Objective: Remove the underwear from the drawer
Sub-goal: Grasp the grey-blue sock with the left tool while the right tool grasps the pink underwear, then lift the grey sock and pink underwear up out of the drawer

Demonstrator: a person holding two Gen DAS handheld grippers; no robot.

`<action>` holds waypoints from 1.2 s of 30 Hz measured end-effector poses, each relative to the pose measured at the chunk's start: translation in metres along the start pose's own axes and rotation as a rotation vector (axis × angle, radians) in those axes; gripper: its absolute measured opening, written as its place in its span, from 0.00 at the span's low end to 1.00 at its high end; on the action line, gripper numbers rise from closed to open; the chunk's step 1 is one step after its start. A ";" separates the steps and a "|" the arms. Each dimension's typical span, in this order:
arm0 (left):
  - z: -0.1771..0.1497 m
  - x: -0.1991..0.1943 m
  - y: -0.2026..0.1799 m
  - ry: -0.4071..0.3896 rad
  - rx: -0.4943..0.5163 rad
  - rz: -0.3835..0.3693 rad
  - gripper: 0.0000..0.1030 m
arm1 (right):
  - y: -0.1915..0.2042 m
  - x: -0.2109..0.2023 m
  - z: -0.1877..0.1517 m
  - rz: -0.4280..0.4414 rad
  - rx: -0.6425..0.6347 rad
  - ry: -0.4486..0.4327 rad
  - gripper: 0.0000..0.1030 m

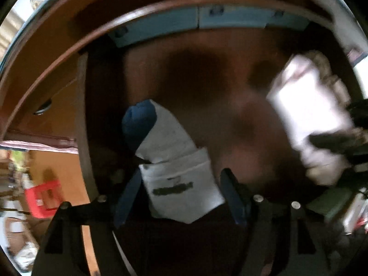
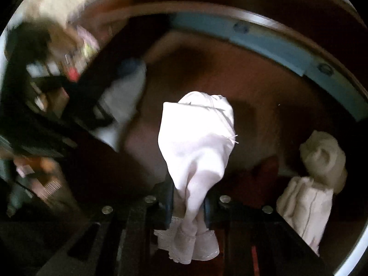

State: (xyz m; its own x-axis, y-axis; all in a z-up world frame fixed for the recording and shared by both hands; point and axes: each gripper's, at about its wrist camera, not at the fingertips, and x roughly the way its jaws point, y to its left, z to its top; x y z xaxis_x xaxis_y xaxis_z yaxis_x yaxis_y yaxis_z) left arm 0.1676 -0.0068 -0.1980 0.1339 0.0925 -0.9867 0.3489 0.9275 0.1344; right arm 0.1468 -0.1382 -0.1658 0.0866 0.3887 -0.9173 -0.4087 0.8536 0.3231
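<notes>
A pale white piece of underwear point(image 2: 195, 142) with a lace edge hangs bunched above the brown drawer floor point(image 2: 264, 87). My right gripper point(image 2: 187, 197) is shut on its lower part. In the left wrist view the same underwear point(image 1: 308, 105) shows blurred at the right, with the right gripper's dark fingers point(image 1: 329, 140) on it. A folded grey garment point(image 1: 177, 161) with a blue end lies between the fingers of my left gripper point(image 1: 181, 171), which points straight down. It touches the left finger, and a narrow gap shows at the right finger. The grey garment point(image 2: 124, 101) also appears in the right wrist view.
Two beige rolled garments point(image 2: 322, 156) point(image 2: 306, 207) and something dark red point(image 2: 264, 179) sit at the drawer's right side. A blue-grey strip point(image 1: 230, 18) runs along the drawer's far wall. The drawer's left wall point(image 1: 84, 126) is close by. A red stool point(image 1: 43, 197) stands outside on the floor.
</notes>
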 end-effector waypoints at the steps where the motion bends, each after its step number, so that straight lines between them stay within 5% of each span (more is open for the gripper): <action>1: 0.001 0.004 -0.006 0.014 0.022 0.026 0.70 | -0.003 -0.010 -0.002 0.025 0.029 -0.046 0.21; 7: 0.002 0.021 -0.024 0.093 0.094 0.088 0.62 | -0.023 -0.049 -0.020 0.139 0.138 -0.209 0.21; 10: -0.001 0.012 -0.018 0.054 0.089 0.030 0.57 | -0.028 -0.067 -0.027 0.186 0.166 -0.277 0.21; 11: -0.002 0.007 -0.012 0.025 0.071 0.012 0.50 | -0.029 -0.071 -0.028 0.197 0.175 -0.297 0.21; 12: -0.003 0.003 -0.007 0.000 0.064 -0.021 0.01 | -0.029 -0.074 -0.027 0.209 0.186 -0.326 0.21; 14: -0.005 0.011 -0.010 0.054 0.033 -0.263 0.05 | -0.034 -0.070 -0.015 0.220 0.209 -0.372 0.22; 17: -0.012 0.017 -0.044 0.020 0.184 -0.204 0.05 | -0.042 -0.078 -0.019 0.212 0.248 -0.419 0.22; 20: -0.011 0.008 -0.045 -0.009 0.158 -0.273 0.09 | -0.049 -0.085 -0.027 0.214 0.287 -0.430 0.22; 23: -0.012 -0.012 -0.027 -0.064 0.125 -0.191 0.19 | -0.050 -0.094 -0.040 0.204 0.293 -0.444 0.22; 25: -0.012 -0.020 -0.011 -0.058 0.083 -0.136 0.65 | -0.050 -0.095 -0.043 0.209 0.298 -0.448 0.22; 26: -0.012 -0.019 0.001 -0.029 0.025 -0.117 0.71 | -0.050 -0.096 -0.044 0.214 0.301 -0.450 0.22; 30: -0.011 0.005 0.010 0.108 -0.048 -0.082 0.71 | -0.051 -0.092 -0.043 0.238 0.302 -0.456 0.22; 33: -0.011 0.029 -0.011 0.205 0.017 0.001 0.72 | -0.050 -0.090 -0.043 0.266 0.298 -0.460 0.22; 36: -0.010 0.042 -0.019 0.255 0.013 0.038 0.86 | -0.053 -0.092 -0.044 0.278 0.302 -0.476 0.22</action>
State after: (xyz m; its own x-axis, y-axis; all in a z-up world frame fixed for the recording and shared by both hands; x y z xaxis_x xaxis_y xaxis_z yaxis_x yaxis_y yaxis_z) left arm 0.1576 -0.0173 -0.2430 -0.0908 0.2174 -0.9718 0.3601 0.9170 0.1715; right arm 0.1206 -0.2342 -0.1083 0.4372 0.6627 -0.6080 -0.2057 0.7319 0.6497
